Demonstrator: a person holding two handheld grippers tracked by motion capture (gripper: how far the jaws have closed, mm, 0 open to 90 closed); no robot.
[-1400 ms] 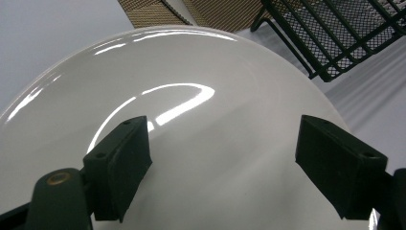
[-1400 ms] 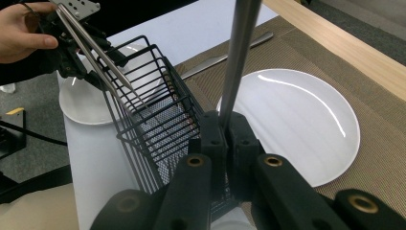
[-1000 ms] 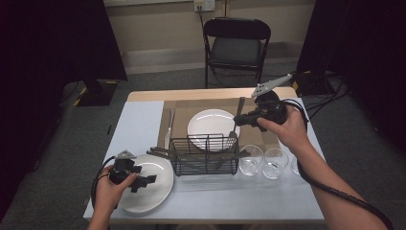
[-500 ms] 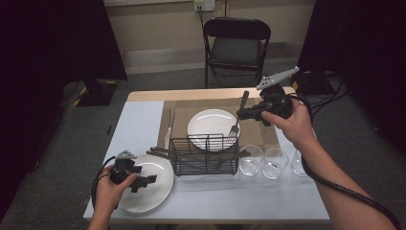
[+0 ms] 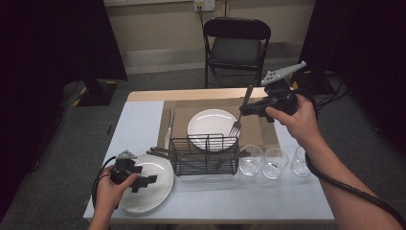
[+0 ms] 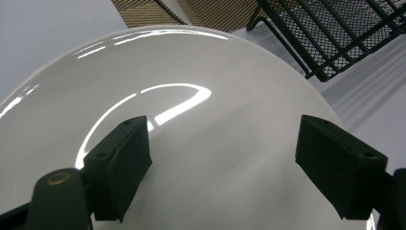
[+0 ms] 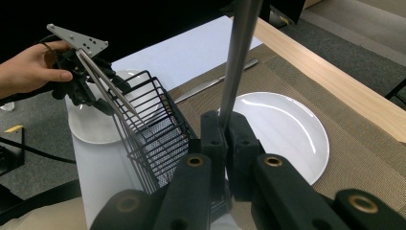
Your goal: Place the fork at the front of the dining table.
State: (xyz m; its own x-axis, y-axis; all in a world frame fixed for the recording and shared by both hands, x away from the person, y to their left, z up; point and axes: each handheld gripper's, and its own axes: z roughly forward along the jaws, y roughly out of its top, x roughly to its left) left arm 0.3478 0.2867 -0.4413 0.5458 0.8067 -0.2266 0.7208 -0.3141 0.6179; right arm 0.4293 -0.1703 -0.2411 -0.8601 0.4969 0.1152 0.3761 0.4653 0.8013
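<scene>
The fork (image 5: 241, 112) is up in the air over the brown placemat (image 5: 268, 136), tines down and handle tilted up and away, its tines just above the right edge of the white plate (image 5: 210, 125) that sits on the mat. The right gripper (image 5: 245, 111) has it pinched by the handle; in the right gripper view the two black jaws are pressed tight on the steel shaft (image 7: 238, 62). Just in front of the plate stands the black wire basket (image 5: 205, 155), with more cutlery leaning out of it on both sides. A knife (image 5: 168, 128) lies on the mat's left edge, and three clear glasses (image 5: 275, 162) stand in a row to the right of the basket. Nearer the table's front left corner, the left gripper (image 5: 145, 181) hovers over a second white plate (image 5: 146, 197), its jaws spread wide with nothing between them.
</scene>
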